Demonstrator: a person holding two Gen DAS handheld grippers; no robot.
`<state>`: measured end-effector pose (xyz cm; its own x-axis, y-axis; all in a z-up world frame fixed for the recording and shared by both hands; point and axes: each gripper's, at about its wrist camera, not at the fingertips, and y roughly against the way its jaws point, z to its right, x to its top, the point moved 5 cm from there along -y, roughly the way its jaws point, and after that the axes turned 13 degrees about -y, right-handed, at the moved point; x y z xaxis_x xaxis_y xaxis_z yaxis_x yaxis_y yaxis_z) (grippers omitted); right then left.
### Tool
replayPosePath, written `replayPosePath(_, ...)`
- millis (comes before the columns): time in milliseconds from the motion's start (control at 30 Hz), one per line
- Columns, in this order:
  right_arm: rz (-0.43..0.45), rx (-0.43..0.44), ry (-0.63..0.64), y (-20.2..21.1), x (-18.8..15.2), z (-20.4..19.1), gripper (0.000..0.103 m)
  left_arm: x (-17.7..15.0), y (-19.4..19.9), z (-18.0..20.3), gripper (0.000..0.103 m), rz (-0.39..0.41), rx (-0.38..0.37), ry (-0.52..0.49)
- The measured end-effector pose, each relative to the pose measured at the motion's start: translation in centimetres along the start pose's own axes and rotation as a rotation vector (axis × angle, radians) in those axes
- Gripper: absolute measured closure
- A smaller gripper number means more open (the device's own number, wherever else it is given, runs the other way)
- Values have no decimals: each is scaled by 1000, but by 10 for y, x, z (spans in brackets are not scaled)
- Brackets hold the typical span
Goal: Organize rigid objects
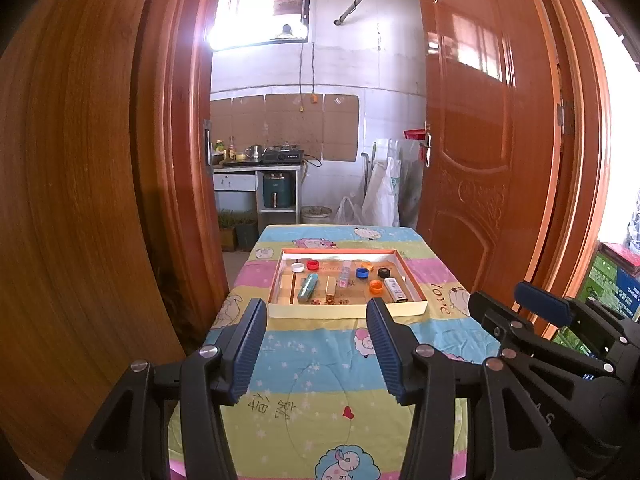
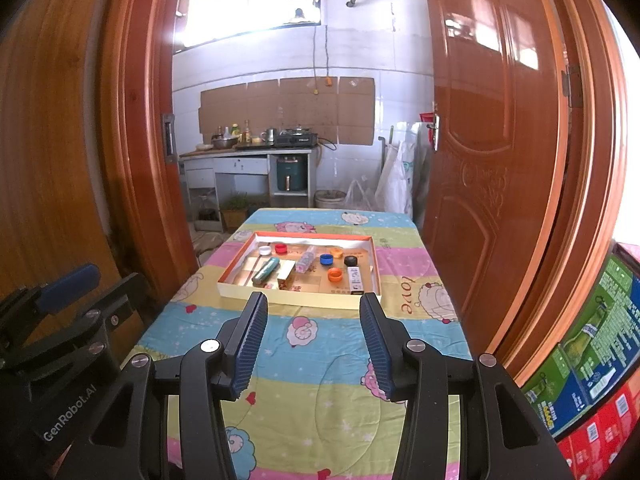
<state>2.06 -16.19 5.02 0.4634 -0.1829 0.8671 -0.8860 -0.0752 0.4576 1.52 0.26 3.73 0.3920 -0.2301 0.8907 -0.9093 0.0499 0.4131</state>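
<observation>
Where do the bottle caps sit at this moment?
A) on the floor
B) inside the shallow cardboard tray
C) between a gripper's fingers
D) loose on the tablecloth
B: the red cap, blue cap and orange cap all lie inside the shallow tray.

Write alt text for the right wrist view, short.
A shallow cardboard tray of bottle caps and small boxes sits on a table with a cartoon-sheep cloth, ahead of the open, empty right tool. The left tool shows at the left edge. Beyond an open wooden door is a kitchen counter.
</observation>
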Motion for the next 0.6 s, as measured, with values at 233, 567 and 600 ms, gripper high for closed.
replayPosePath(233, 0, 1, 0, 0, 0, 0, 53, 0, 1, 0, 51, 2, 2, -1)
replayPosePath(567, 0, 1, 0, 0, -1, -1, 53, -1, 6, 0, 51, 18, 8, -14)
replayPosePath(600, 1, 1, 0, 0, -1, -1, 53, -1, 6, 0, 51, 20, 8, -14)
